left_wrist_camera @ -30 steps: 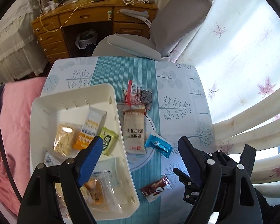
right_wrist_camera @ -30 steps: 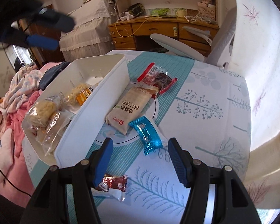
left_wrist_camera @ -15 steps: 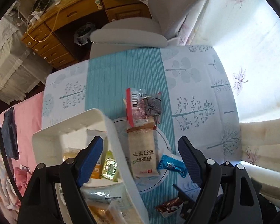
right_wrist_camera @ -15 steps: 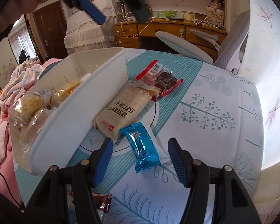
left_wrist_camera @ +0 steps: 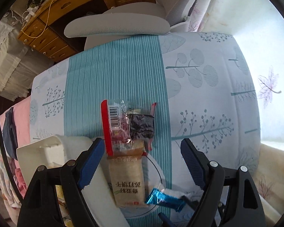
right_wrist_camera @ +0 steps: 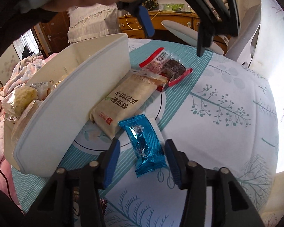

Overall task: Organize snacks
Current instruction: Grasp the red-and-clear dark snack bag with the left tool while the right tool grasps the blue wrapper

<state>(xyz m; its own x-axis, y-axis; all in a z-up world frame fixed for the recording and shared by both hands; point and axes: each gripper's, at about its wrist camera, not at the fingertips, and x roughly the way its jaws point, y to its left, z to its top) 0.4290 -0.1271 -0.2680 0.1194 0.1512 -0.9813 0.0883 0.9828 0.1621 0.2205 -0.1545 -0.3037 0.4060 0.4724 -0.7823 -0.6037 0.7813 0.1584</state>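
Through my left wrist camera, my left gripper (left_wrist_camera: 142, 157) is hanging spread wide above the beige cracker packet (left_wrist_camera: 127, 179) beside the white bin (left_wrist_camera: 47, 147). Through my right one, my right gripper (right_wrist_camera: 142, 151) has just been closing around the blue snack packet (right_wrist_camera: 143, 141) on the tablecloth (right_wrist_camera: 227, 132), pads not yet pressing it.

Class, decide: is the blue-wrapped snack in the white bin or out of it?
Out. The blue-wrapped snack lies flat on the tablecloth, outside the white bin.

1 white bin (right_wrist_camera: 70, 102), 3 loose packets: beige cracker pack (right_wrist_camera: 126, 102), blue wrapper (right_wrist_camera: 145, 141), red-edged clear pack (right_wrist_camera: 161, 64); 2 grippers
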